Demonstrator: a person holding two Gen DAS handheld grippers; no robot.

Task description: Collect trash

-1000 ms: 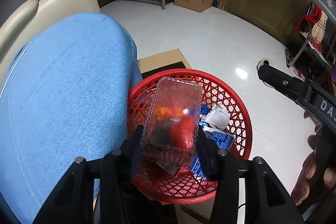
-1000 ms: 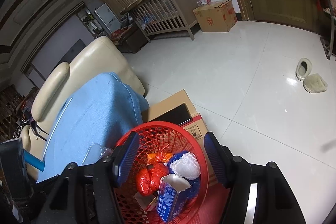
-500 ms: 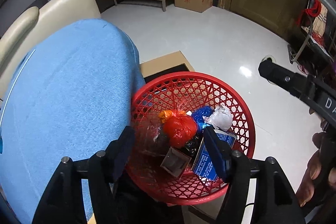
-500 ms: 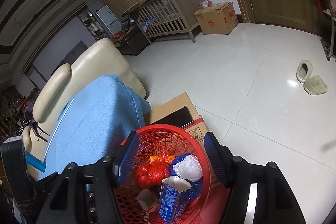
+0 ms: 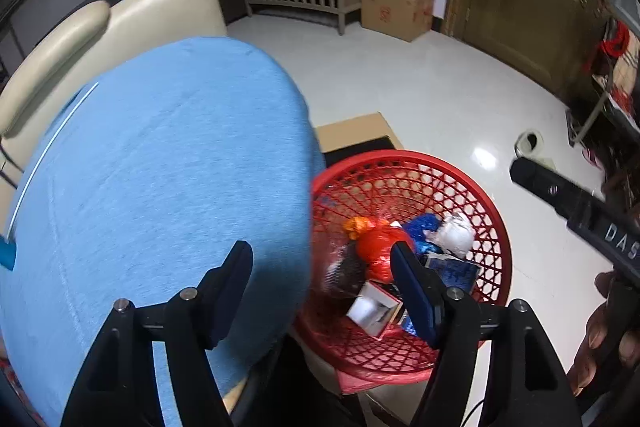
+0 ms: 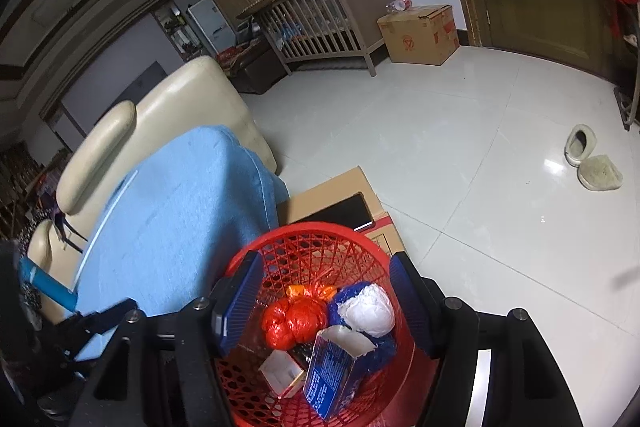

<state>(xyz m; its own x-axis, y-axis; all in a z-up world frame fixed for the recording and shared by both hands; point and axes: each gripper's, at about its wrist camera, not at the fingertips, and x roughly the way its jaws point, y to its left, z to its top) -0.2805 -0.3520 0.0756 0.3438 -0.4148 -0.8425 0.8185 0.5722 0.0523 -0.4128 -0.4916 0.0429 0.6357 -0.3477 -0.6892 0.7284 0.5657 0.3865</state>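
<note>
Trash, left wrist view: red bag [image 5: 380, 247], blue wrapper [image 5: 424, 227], white wad [image 5: 456, 233], small white box [image 5: 374, 309] and printed blue carton [image 5: 452, 273] all lie inside the red basket [image 5: 496, 227], ahead and to the right of my left gripper [image 5: 320, 287].
Left gripper state: my jaws are opening, with nothing between them; the right finger overlaps the basket, the left one hangs over the blue cloth [image 5: 160, 187].
Clear container: a faint transparent shape sits at the basket's near-left side; too blurred to confirm.
Other hand, same view: my right gripper's black body [image 5: 576, 203] shows at the right edge, my hand [image 5: 608, 327] wrapped on it.
Basket, right wrist view: red basket [image 6: 360, 239] directly below and between my right gripper's [image 6: 320, 303] fingers.
Right gripper state: released, parted wide, grasping nothing; the trash lies lower down in the basket, not pinched.
Contents, right wrist view: red bag [image 6: 296, 319], white wad [image 6: 372, 307], blue carton [image 6: 332, 367] standing tilted, small box [image 6: 282, 371].
Surroundings: cardboard box [image 6: 336, 195] just beyond the basket; slippers [image 6: 592, 159] well apart on the floor.
Progress (judgement): several pieces already binned; no loose trash visible on the cloth, so little appears left within view.
</note>
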